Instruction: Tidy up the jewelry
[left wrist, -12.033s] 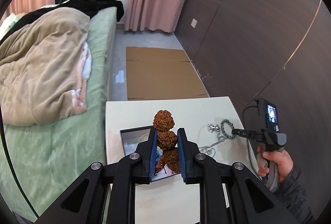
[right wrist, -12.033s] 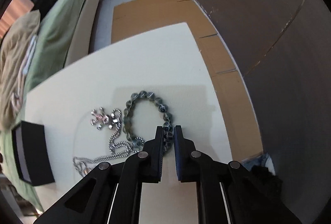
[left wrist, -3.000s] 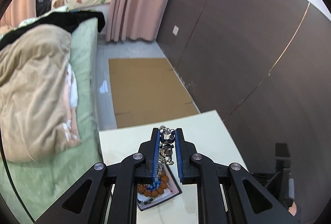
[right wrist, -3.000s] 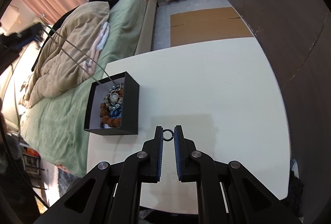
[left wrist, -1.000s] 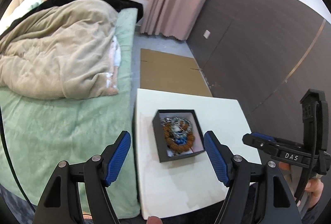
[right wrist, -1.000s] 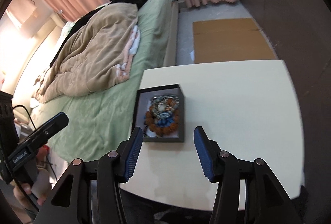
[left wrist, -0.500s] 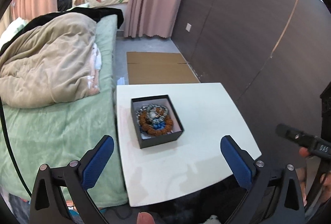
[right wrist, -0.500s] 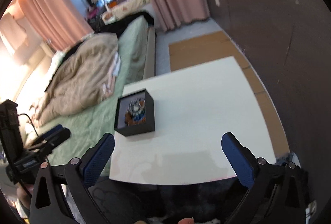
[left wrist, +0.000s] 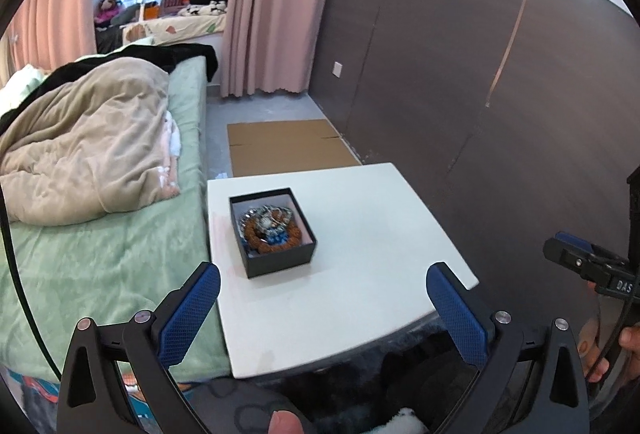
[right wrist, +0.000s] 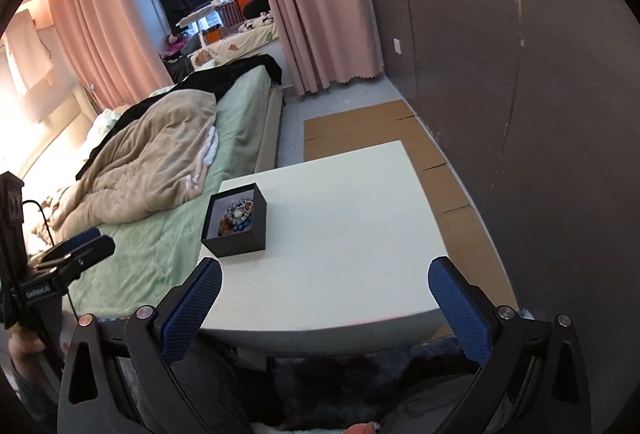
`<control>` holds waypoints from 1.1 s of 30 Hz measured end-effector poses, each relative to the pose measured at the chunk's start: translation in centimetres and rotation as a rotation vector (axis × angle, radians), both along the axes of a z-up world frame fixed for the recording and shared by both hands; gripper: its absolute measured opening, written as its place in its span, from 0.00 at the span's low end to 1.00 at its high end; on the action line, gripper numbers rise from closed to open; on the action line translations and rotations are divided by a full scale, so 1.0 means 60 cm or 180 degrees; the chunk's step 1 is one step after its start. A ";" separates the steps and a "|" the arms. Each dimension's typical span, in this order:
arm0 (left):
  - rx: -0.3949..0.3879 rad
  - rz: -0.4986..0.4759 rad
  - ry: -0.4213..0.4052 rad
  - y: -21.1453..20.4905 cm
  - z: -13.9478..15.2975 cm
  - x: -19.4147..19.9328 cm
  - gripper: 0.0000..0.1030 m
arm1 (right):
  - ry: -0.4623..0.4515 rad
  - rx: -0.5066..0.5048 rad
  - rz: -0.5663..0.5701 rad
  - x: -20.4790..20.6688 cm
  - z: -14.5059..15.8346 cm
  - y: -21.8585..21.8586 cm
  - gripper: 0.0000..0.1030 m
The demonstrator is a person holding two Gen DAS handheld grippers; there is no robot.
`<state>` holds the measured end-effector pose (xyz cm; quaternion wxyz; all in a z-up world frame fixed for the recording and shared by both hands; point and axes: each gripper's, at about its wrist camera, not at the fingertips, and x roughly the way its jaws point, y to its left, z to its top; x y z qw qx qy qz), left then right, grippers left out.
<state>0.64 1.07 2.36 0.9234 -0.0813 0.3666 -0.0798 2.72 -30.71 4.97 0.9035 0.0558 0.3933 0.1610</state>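
Black box (left wrist: 276,234) on white table (left wrist: 360,234), near bed-side edge, ahead of and below both grippers, well apart from them. Left gripper (left wrist: 324,314): jaws spread wide, nothing between; lines up closer with box. Right gripper (right wrist: 325,310): jaws likewise spread, empty; box lies ahead to its left. Jewelry (left wrist: 269,226) heaped inside box: brown beads, silver chain, blue bit. Rest of tabletop bare; task judged complete.

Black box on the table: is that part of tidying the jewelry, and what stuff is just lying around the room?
Part of the job:
- black box
- jewelry piled inside it
- white table it sits on
- left gripper and right gripper, both open and empty

Just lying about:
- beige blanket on the green bed
- flat cardboard on the floor
- pink curtain
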 end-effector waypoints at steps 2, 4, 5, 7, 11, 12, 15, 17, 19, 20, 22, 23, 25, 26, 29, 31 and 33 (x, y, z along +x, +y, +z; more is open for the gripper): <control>0.0007 -0.0010 -0.0015 -0.005 0.003 -0.012 0.99 | -0.0013 0.0012 -0.0013 -0.010 0.004 -0.006 1.00; 0.0046 -0.0002 -0.0029 -0.008 0.006 -0.021 0.99 | -0.0014 0.0041 -0.0010 -0.019 0.008 -0.011 1.00; 0.0052 -0.0006 -0.0034 -0.010 0.007 -0.024 0.99 | -0.0021 0.0043 -0.0005 -0.024 0.010 -0.013 1.00; 0.0048 -0.0018 -0.0055 -0.012 0.011 -0.031 0.99 | -0.0043 0.0019 -0.0009 -0.035 0.013 -0.015 1.00; 0.0063 -0.0023 -0.0087 -0.016 0.020 -0.043 0.99 | -0.0076 0.0052 -0.0023 -0.056 0.018 -0.026 1.00; 0.0079 -0.0028 -0.0102 -0.018 0.022 -0.045 0.99 | -0.0090 0.0069 -0.0041 -0.062 0.020 -0.029 1.00; 0.0052 -0.0037 -0.0117 -0.019 0.026 -0.054 0.99 | -0.0143 0.0037 -0.0067 -0.074 0.024 -0.031 1.00; 0.0042 -0.0033 -0.0113 -0.019 0.028 -0.057 0.99 | -0.0152 0.0044 -0.0046 -0.081 0.026 -0.032 1.00; 0.0069 -0.0027 -0.0116 -0.022 0.030 -0.060 0.99 | -0.0159 0.0031 -0.0038 -0.085 0.027 -0.032 1.00; 0.0089 -0.0033 -0.0126 -0.024 0.031 -0.062 0.99 | -0.0166 0.0018 -0.0037 -0.088 0.027 -0.031 1.00; 0.0149 -0.0057 -0.0163 -0.031 0.033 -0.068 0.99 | -0.0166 0.0005 -0.0025 -0.092 0.026 -0.031 1.00; 0.0168 -0.0062 -0.0176 -0.033 0.034 -0.069 0.99 | -0.0154 0.0009 -0.0028 -0.092 0.025 -0.031 1.00; 0.0181 -0.0082 -0.0178 -0.036 0.033 -0.071 0.99 | -0.0128 0.0044 -0.0026 -0.092 0.022 -0.031 1.00; 0.0184 -0.0092 -0.0172 -0.037 0.033 -0.071 0.99 | -0.0111 0.0031 -0.0030 -0.091 0.019 -0.030 1.00; 0.0192 -0.0118 -0.0153 -0.039 0.032 -0.072 0.99 | -0.0100 0.0013 -0.0037 -0.094 0.014 -0.032 1.00; 0.0203 -0.0120 -0.0169 -0.039 0.033 -0.075 0.99 | -0.0089 0.0014 -0.0056 -0.096 0.013 -0.034 1.00; 0.0212 -0.0123 -0.0187 -0.039 0.035 -0.078 0.99 | -0.0084 0.0018 -0.0086 -0.097 0.013 -0.037 1.00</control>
